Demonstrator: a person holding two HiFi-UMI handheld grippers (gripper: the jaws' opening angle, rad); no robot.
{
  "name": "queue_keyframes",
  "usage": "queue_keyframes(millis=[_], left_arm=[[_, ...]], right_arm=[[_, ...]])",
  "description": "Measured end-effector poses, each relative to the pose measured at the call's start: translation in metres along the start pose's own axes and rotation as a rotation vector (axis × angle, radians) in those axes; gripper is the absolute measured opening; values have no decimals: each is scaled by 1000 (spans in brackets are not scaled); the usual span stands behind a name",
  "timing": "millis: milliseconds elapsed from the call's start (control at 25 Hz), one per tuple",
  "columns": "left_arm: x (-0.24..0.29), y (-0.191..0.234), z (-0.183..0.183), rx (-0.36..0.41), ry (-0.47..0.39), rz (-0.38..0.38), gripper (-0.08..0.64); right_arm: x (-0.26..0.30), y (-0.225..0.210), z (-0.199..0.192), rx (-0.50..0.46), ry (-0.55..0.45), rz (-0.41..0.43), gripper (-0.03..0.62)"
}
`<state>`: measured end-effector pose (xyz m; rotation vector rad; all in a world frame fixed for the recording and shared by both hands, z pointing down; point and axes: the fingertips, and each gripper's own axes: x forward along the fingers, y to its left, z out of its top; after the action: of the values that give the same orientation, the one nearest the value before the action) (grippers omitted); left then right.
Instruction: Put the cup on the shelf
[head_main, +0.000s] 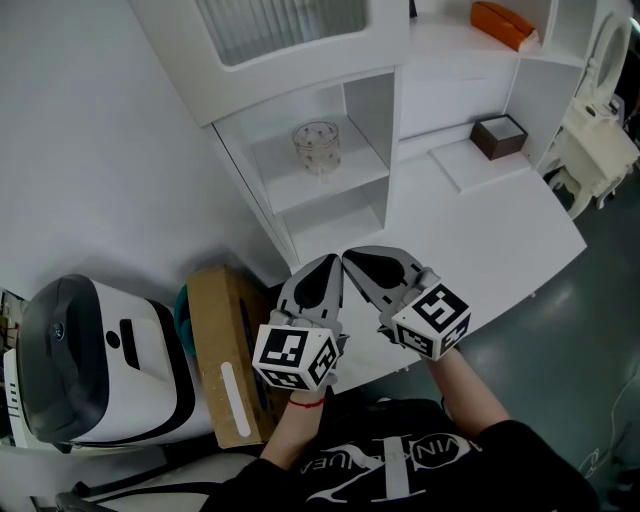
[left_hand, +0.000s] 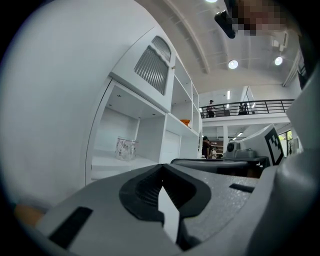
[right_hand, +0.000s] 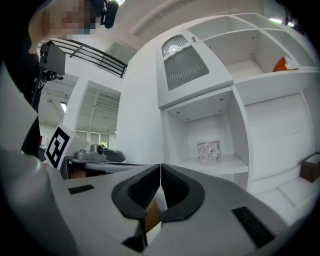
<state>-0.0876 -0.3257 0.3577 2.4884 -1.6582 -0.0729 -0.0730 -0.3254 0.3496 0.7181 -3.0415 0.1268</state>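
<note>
Inside an open compartment of the white shelf unit (head_main: 372, 105), a clear cup (head_main: 317, 147) stood upright and alone. Below the shelf unit, the left gripper (head_main: 333, 262) and the right gripper (head_main: 350, 258) each had jaws pressed together on nothing. Shirt lettering (head_main: 385, 462) was only partly readable. Only the head view showed the cardboard box (head_main: 225, 350) left of the shelf unit.
</note>
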Motion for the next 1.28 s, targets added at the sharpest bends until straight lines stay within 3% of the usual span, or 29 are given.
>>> queue_keyframes(millis=[1280], left_arm=[[-85, -77, -8, 22, -56, 57, 6]], right_arm=[[-86, 81, -4, -20, -22, 69, 8]])
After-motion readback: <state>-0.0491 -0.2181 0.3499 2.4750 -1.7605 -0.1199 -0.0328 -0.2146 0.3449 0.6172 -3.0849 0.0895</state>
